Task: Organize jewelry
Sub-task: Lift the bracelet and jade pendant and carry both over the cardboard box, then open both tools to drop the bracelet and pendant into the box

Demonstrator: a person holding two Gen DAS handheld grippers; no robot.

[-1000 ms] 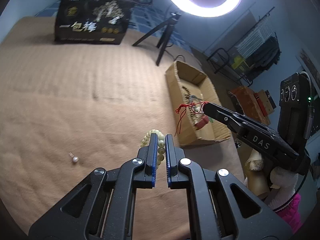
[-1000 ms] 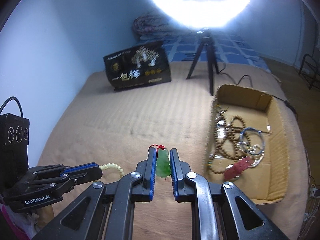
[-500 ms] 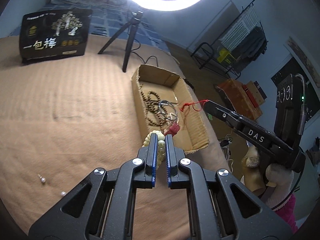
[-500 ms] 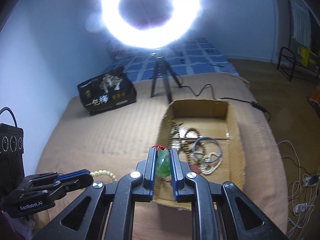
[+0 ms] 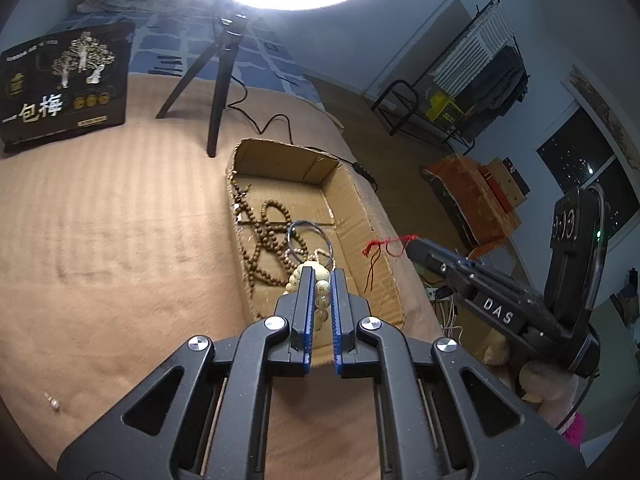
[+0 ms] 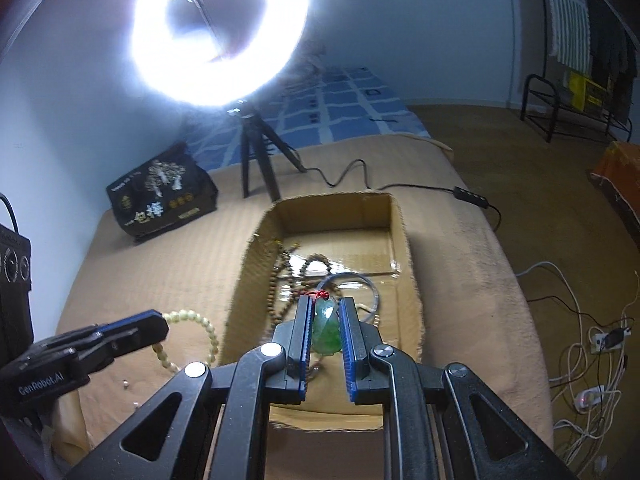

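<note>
My left gripper (image 5: 322,276) is shut on a cream bead bracelet (image 5: 320,294) and holds it over the near end of the open cardboard box (image 5: 280,152). The bracelet also shows hanging from it in the right wrist view (image 6: 192,320). My right gripper (image 6: 325,304) is shut on a green jade pendant (image 6: 326,328) with a red cord (image 5: 378,246), above the same box (image 6: 410,264). Brown bead necklaces (image 5: 268,240) and a metal bangle (image 5: 310,238) lie inside the box.
A ring light on a black tripod (image 5: 218,92) stands behind the box, its cable (image 6: 360,172) trailing right. A black printed bag (image 5: 60,88) stands at the back left. Small pearl studs (image 5: 53,402) lie on the tan blanket. Cables lie on the floor (image 6: 584,380) at right.
Both grippers have moved toward the box with their pieces still held. The box now sits right under both sets of fingers.
</note>
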